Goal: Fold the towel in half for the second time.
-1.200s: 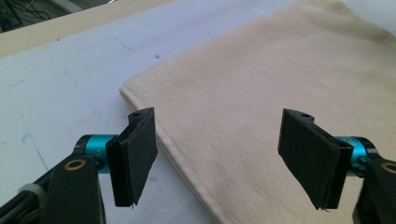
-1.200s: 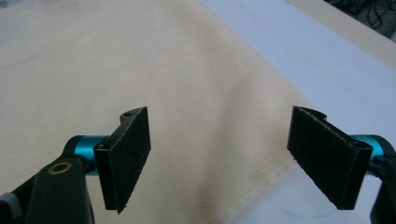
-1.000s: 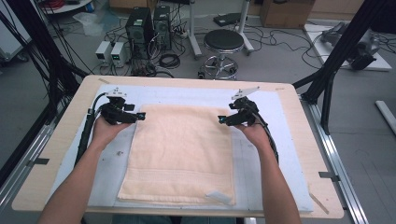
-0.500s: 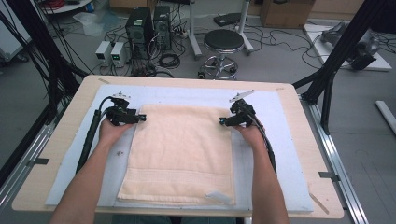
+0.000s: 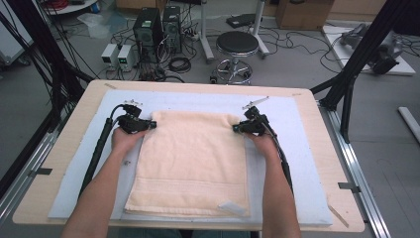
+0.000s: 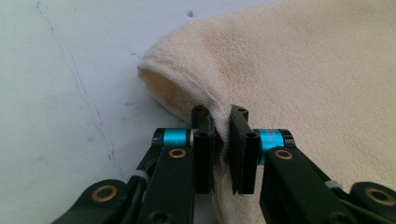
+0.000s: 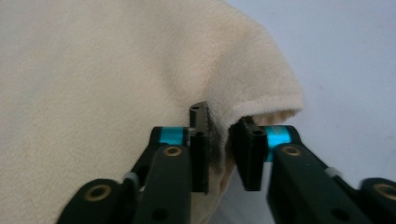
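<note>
A cream folded towel lies flat on the pale blue mat. My left gripper sits at the towel's far left corner and my right gripper at its far right corner, both pointing inward. The left gripper view shows the left gripper with its jaws just closed, pinching the towel's folded edge between the pads. The right gripper view shows the right gripper with its jaws also just closed, clamping the towel's side edge below the rounded corner.
The mat covers most of a wooden table. A white label lies on the towel's near right corner. Black frame posts stand at the table's sides. A stool and electronics stand on the floor beyond.
Both grippers have sunk a little onto the towel's far corners, and their jaws have gone from wide apart to closed on the towel's edges.
</note>
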Motion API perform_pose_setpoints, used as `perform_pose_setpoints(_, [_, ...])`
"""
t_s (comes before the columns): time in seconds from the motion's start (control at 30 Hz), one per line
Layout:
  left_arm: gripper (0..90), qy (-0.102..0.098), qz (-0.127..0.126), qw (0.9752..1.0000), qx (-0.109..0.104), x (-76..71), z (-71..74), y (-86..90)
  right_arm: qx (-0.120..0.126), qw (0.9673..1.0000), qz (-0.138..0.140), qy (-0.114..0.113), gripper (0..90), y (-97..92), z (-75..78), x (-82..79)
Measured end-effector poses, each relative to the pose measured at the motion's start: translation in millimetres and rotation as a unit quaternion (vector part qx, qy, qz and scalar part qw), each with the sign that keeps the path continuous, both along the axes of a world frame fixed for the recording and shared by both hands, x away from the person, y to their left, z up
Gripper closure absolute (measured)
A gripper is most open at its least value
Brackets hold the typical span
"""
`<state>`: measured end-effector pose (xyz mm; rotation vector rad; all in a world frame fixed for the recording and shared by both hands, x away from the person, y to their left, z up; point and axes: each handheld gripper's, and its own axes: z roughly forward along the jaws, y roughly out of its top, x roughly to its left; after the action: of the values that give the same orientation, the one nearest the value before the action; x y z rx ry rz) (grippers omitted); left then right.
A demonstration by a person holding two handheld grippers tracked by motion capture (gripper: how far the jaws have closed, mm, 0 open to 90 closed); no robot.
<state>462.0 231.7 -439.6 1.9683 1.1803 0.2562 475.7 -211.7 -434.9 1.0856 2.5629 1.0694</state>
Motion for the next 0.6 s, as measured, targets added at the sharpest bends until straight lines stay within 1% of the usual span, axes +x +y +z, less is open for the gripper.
perform_pose_setpoints(0.1, [83.3, -0.012, -0.006, 0.9998, 0.011, -2.2, 2.3, -1.1, -0.012, 0.9999, 0.009, -0.006, 82.3, 2.2, 3.5, -2.1])
perform_pose_setpoints(0.17, [83.7, -0.017, -0.007, 0.9998, 0.008, -3.2, 4.7, 0.0, -0.005, 0.9999, 0.014, -0.007, 82.7, 1.2, 5.3, -2.9])
perform_pose_setpoints(0.23, [83.8, -0.021, -0.011, 0.9997, 0.006, -4.0, 8.0, 2.3, 0.001, 0.9997, 0.020, -0.015, 82.8, -0.8, 9.9, -4.6])
perform_pose_setpoints(0.3, [83.8, -0.028, -0.013, 0.9995, -0.002, -5.3, 11.9, 4.1, 0.011, 0.9994, 0.022, -0.025, 82.9, -3.9, 16.0, -6.5])
perform_pose_setpoints(0.37, [83.8, -0.038, -0.017, 0.9991, 0.003, -7.1, 16.2, 5.0, 0.022, 0.9989, 0.024, -0.035, 82.9, -6.0, 21.8, -8.4])
perform_pose_setpoints(0.47, [83.8, -0.053, -0.019, 0.9984, -0.005, -11.0, 23.4, 6.2, 0.024, 0.9981, 0.030, -0.048, 82.9, -6.5, 27.9, -11.2])
perform_pose_setpoints(0.6, [83.8, -0.073, -0.025, 0.9970, -0.006, -17.3, 32.5, 8.2, 0.029, 0.9972, 0.035, -0.060, 82.9, -7.0, 36.4, -16.8])
